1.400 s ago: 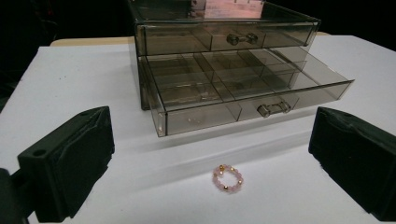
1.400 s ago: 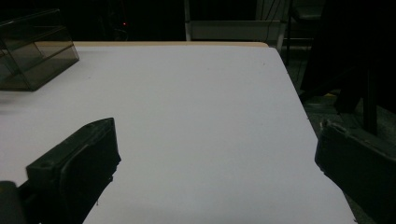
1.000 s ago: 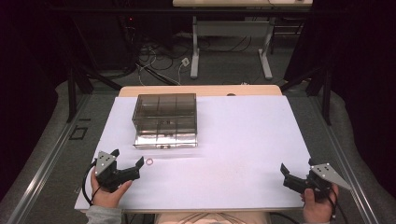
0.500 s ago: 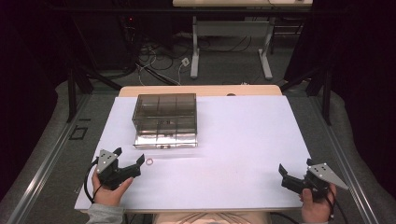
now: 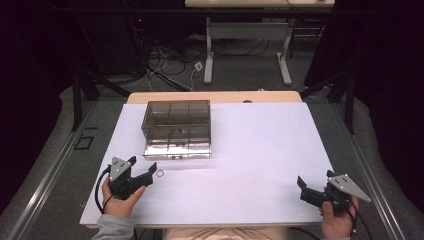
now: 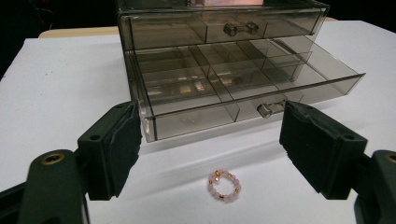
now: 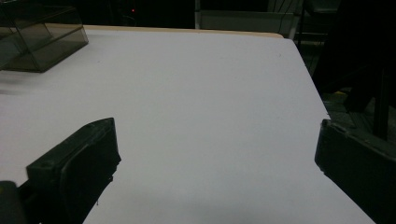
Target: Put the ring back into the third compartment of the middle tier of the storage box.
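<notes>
A small pink bead ring point(image 6: 224, 185) lies on the white table, just in front of a smoky clear drawer box point(image 6: 219, 28) whose lower drawer point(image 6: 243, 88) is pulled out. My left gripper point(image 6: 212, 140) points at the ring, which sits low between its jaws. The jaws have just been closing, but the pads stay clear of the ring on both sides. In the high view the left gripper point(image 5: 142, 166) is at the front left, with the ring point(image 5: 160, 173) just past its tips. My right gripper point(image 5: 305, 189) rests open at the front right with nothing in it.
The drawer box point(image 5: 176, 120) stands at the back left of the white table top point(image 5: 260, 145), its open drawer point(image 5: 177, 149) divided into several empty compartments. Dark floor, cables and a table frame lie beyond the far edge.
The left gripper's jaws stand a little narrower than a second ago, with the ring still on the table in front of them. The right gripper has not moved.
</notes>
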Action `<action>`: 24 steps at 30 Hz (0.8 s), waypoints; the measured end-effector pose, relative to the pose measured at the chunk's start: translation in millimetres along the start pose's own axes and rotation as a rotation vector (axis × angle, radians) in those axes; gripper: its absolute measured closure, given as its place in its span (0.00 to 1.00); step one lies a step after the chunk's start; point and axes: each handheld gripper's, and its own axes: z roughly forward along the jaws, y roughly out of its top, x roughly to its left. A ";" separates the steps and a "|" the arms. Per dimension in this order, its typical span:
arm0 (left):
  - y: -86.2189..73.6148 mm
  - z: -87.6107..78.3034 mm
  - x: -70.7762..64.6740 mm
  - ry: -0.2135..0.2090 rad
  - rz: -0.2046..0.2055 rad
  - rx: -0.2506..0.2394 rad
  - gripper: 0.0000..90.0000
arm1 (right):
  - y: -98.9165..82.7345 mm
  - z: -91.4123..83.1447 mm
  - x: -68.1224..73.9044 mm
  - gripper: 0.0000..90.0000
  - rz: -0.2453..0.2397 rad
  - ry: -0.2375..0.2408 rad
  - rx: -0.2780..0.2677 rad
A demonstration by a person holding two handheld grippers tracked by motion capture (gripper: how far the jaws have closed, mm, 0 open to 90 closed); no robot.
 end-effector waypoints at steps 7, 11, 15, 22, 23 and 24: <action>2.2 4.0 -3.1 -0.039 0.010 0.016 0.32 | -0.7 1.3 -0.3 0.00 0.009 0.003 -0.004; 3.5 6.4 -4.5 -0.038 0.013 0.034 0.33 | -1.1 1.5 -0.6 0.00 0.015 -0.002 -0.010; 4.0 7.5 -4.8 -0.046 0.010 0.045 0.34 | -1.2 1.5 -0.8 0.00 0.013 -0.008 -0.005; 5.6 11.3 -8.8 -0.067 -0.023 0.115 0.37 | -1.9 2.8 -1.4 0.00 0.007 0.003 0.006; 5.7 12.1 -8.8 -0.077 -0.035 0.125 0.37 | -1.8 2.3 -1.6 0.00 0.006 0.004 0.014; 5.8 12.9 -8.9 -0.088 -0.048 0.133 0.38 | -1.9 2.4 -1.8 0.00 0.004 0.003 0.015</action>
